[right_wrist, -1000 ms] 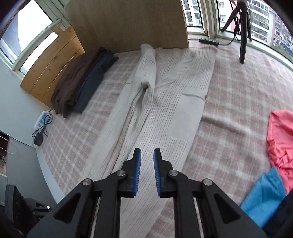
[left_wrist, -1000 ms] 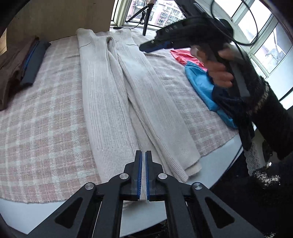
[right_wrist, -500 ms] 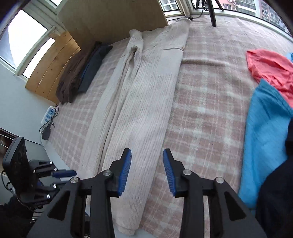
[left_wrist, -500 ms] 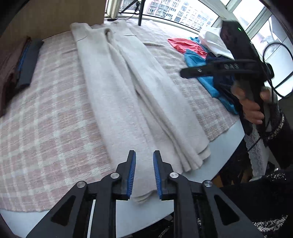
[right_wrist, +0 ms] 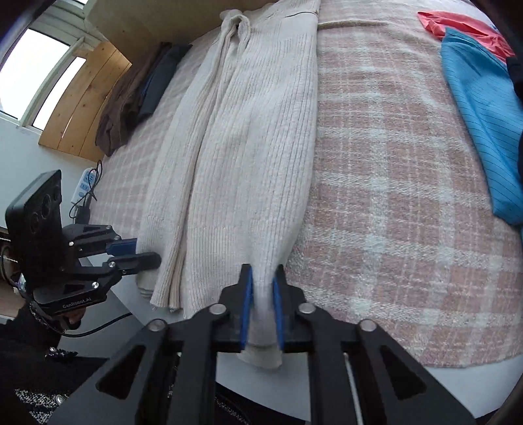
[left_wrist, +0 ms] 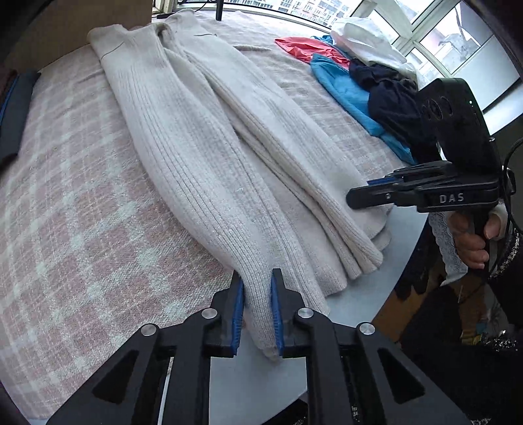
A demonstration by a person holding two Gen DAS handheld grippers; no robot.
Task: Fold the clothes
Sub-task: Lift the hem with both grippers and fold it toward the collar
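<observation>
Half a second ago both grippers hung apart over the cloth; now each has come down to the near hem of the cream knit garment (left_wrist: 202,170). The left gripper (left_wrist: 256,305) has its blue pads on either side of one hem corner, the knit bunched between them and seemingly clamped. The right gripper (right_wrist: 262,302) pinches the other corner the same way, cloth filling the gap between its pads.

The garment is long and ribbed, lying lengthwise away from both grippers on the pink plaid cover (left_wrist: 65,196), its panels folded inward so layered edges stack to the right of the left gripper.

Both held corners hang just past the cover's near edge, over the pale grey surface (left_wrist: 359,294). Left of the left gripper the cover is open. Far right of the right gripper lie a blue garment (right_wrist: 480,124) and a red garment (right_wrist: 457,26), well apart from the knit.
</observation>
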